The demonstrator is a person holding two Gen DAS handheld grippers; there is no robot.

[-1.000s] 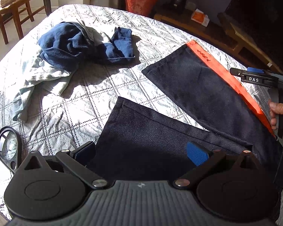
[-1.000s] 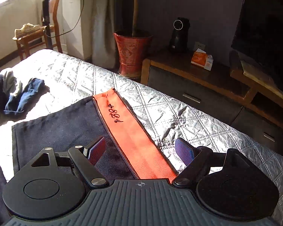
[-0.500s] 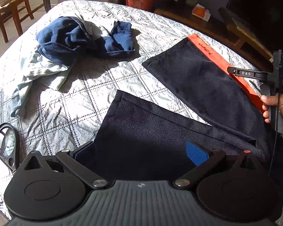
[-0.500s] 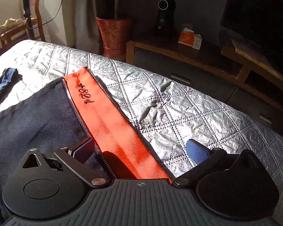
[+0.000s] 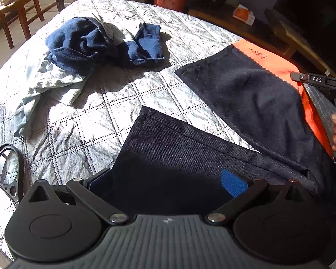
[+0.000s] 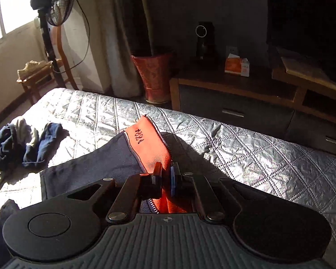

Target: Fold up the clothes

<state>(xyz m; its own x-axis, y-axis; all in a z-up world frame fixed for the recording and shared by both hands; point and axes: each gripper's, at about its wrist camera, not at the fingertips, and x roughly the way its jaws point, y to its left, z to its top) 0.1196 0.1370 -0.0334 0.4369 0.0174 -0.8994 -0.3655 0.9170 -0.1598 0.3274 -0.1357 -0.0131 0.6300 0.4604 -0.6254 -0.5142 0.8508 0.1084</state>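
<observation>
Since the earlier frame the right hand-held gripper [image 6: 166,177] has closed its jaws on the orange side stripe [image 6: 150,148] of the dark trousers [image 5: 253,103], and that leg's outer edge now stands lifted off the bed [image 5: 96,112] where it lay flat before.

The bed's quilted cover carries everything. The trousers lie spread across its near right part, two legs parted in a V, the orange stripe along the far leg's outer seam. A heap of blue and pale clothes [image 5: 85,44] sits well apart at the far left. The left hand-held gripper [image 5: 168,181] hangs over the nearer leg with its jaws wide apart, the cloth under them but not pinched.

The risk, as I judge it, lies in the right grip: the pads hold only a narrow bite at the stripe's edge, so a quick pull across could let the heavy cloth slip out. With the left side unheld, the nearer leg may drag and bunch, leaving a crooked fold.
</observation>
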